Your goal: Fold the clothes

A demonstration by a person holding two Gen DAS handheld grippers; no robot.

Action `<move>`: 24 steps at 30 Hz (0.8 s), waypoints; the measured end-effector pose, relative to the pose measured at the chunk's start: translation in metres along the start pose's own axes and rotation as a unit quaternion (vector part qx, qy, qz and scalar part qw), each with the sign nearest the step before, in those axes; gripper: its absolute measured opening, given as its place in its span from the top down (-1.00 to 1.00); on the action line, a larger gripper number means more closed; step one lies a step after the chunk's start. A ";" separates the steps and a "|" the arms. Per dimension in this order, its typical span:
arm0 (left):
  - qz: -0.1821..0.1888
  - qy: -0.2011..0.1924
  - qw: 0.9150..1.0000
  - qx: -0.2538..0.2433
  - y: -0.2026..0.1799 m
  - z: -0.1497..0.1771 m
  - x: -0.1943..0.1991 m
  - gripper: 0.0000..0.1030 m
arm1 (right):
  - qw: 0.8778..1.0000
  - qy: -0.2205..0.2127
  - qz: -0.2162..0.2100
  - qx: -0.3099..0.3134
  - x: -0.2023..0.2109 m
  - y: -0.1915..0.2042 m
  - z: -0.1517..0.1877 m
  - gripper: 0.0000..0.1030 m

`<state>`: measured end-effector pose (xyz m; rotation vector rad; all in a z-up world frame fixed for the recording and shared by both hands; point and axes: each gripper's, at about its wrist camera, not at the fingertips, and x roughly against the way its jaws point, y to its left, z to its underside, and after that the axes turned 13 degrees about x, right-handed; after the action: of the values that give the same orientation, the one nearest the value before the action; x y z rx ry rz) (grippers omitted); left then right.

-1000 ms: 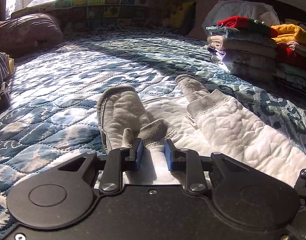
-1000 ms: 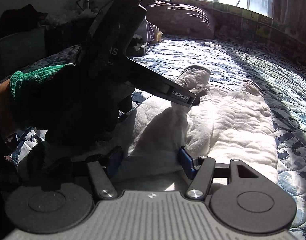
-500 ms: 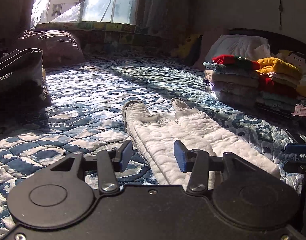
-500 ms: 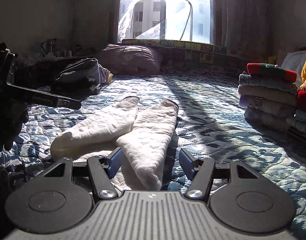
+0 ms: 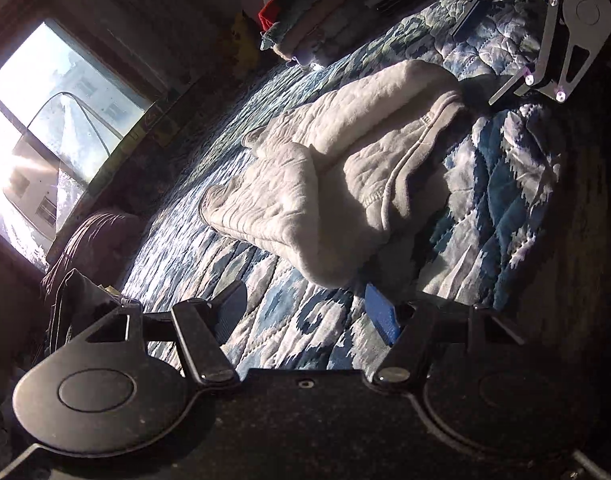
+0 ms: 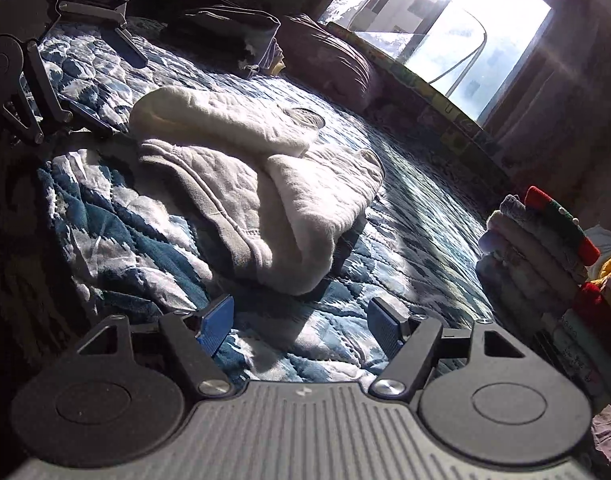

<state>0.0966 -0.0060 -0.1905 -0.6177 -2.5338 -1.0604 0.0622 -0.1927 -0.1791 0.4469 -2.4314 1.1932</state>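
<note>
We hold left claw (image 5: 305, 312) and right claw (image 6: 299, 320) spread wide, both empty, above blue-and-white quilted bed (image 6: 405, 216). Cream quilted fleece trousers (image 6: 265, 184), legs doubled over waistband, lie bunched mid-bed between claws, touching neither. Stack of folded clothes (image 6: 545, 240) sits near bed's right edge.

bed: blue and white patterned quilt (image 6: 405, 240) covering pretty much everything
window: big one (image 6: 457, 28) at the far side, sun blasting in
light: harsh bright patches on the quilt, walls dark
pillow: brownish one (image 6: 333, 64) under the window
</note>
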 end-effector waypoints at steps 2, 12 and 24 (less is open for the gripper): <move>-0.013 -0.003 0.999 -0.051 -0.015 0.000 -0.010 -0.25 | 0.999 0.001 0.019 0.031 -0.005 0.004 -0.001 -0.40; -0.100 -0.092 0.985 -0.109 -0.019 0.010 -0.018 -0.30 | 0.976 -0.100 0.108 0.162 -0.008 0.015 0.012 -0.39; -0.098 -0.096 0.982 -0.127 -0.021 0.010 -0.035 -0.20 | 0.963 -0.161 0.082 0.199 -0.021 0.009 0.022 -0.06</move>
<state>0.1146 -0.0216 -0.2251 -0.5683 -2.6895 -1.4776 0.0721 -0.2031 -0.2079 0.6039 -2.5298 1.8214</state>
